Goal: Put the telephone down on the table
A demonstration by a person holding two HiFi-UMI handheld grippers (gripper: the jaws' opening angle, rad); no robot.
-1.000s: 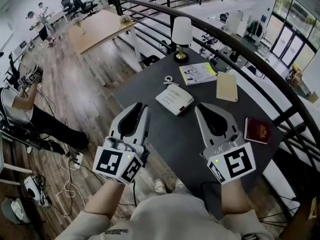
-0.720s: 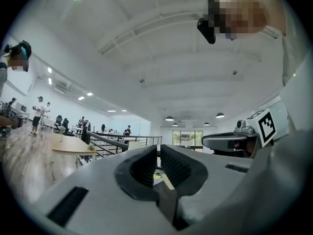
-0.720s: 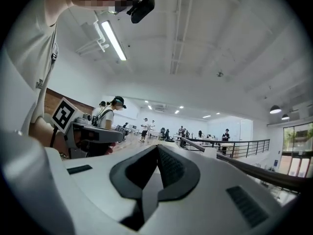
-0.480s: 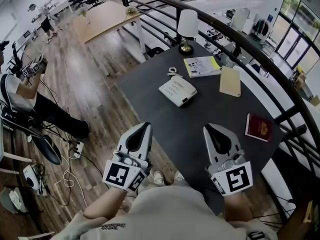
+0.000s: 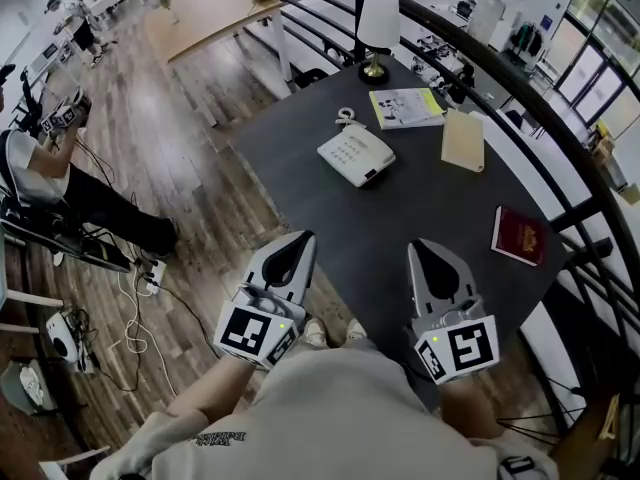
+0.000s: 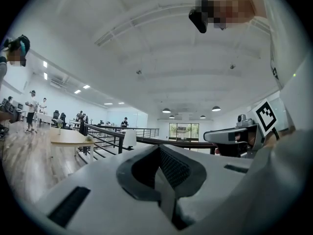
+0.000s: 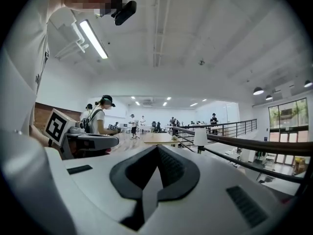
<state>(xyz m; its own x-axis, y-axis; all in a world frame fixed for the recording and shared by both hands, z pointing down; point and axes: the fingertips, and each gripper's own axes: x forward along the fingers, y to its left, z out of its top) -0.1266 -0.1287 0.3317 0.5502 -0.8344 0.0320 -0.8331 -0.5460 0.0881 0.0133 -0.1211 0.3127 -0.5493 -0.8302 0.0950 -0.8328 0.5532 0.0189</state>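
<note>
The white telephone lies flat on the dark table, with its coiled cord at the far end. Both grippers hang near the table's front edge, well short of the phone. My left gripper is shut and empty, its tip at the table's left edge. My right gripper is over the tabletop, also shut and empty. In the left gripper view the left gripper points level with its jaws together. The right gripper view shows the right gripper the same way. The phone is in neither gripper view.
A table lamp stands at the table's far corner. A booklet, a tan notebook and a red passport lie on the right side. A black railing runs behind the table. People stand at the far left.
Both grippers have drawn back from the telephone toward the person and sunk lower. The phone has stayed in place on the table.
</note>
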